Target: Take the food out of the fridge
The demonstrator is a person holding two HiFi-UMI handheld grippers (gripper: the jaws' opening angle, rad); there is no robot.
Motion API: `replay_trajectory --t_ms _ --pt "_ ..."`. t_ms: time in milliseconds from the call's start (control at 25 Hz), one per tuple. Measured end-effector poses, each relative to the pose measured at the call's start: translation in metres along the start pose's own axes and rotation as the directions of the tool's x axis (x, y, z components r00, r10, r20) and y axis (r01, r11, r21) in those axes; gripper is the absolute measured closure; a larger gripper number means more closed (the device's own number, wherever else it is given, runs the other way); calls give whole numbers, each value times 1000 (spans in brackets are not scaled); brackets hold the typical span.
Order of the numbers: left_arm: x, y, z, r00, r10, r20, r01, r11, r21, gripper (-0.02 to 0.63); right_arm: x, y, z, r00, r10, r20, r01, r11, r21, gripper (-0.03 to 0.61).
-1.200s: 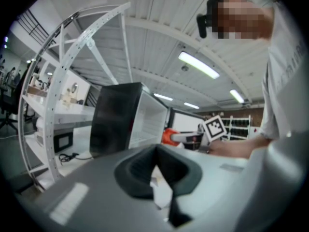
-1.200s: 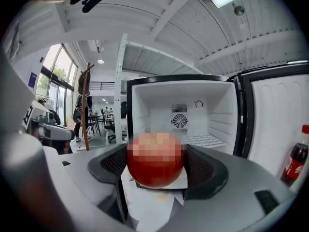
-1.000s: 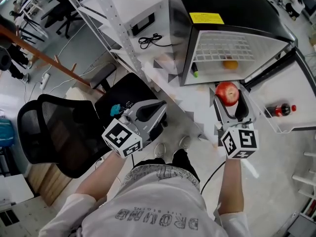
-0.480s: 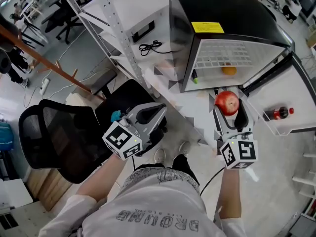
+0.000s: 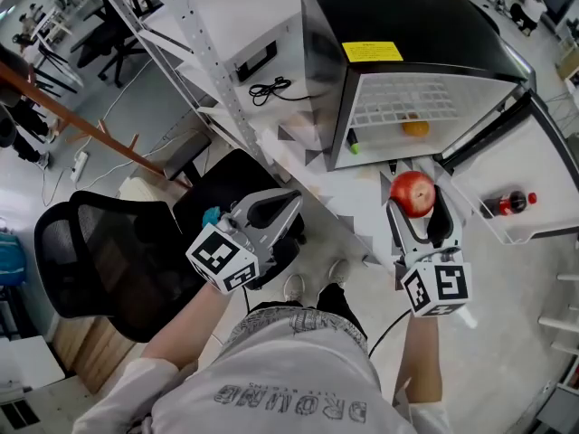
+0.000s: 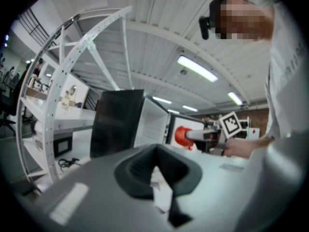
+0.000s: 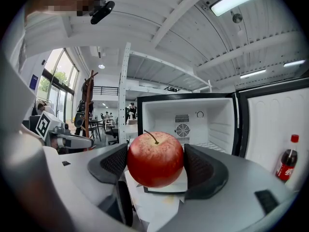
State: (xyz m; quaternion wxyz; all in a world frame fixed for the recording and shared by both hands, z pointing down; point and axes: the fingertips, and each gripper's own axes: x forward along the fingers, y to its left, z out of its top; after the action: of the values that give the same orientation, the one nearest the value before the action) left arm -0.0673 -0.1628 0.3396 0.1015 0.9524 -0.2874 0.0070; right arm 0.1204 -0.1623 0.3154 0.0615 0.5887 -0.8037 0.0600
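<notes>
Right gripper (image 5: 416, 199) jaws clamping red apple (image 7: 155, 159) outside fridge (image 5: 407, 7); left gripper (image 5: 291, 199) jaws pressed together, empty. Going gentle on squeeze, no tilting.

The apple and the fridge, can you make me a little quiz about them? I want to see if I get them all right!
1. True or false: the right gripper has its jaws closed on a red apple.
2. Where is the cola bottle?
A. on the shelf of the open fridge door
B. on top of the fridge
C. on the black chair
3. Fill in: the round fruit inside the fridge is ___ in colour.

Key: 1 true; 2 A; 3 orange.
</notes>
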Motion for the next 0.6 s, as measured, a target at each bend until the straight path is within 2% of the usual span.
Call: replay_trajectory --t_ms 600 --pt "11 -6 -1 1000 -18 -6 18 1000 4 609 -4 -5 -6 1000 9 -21 -9 1000 9 245"
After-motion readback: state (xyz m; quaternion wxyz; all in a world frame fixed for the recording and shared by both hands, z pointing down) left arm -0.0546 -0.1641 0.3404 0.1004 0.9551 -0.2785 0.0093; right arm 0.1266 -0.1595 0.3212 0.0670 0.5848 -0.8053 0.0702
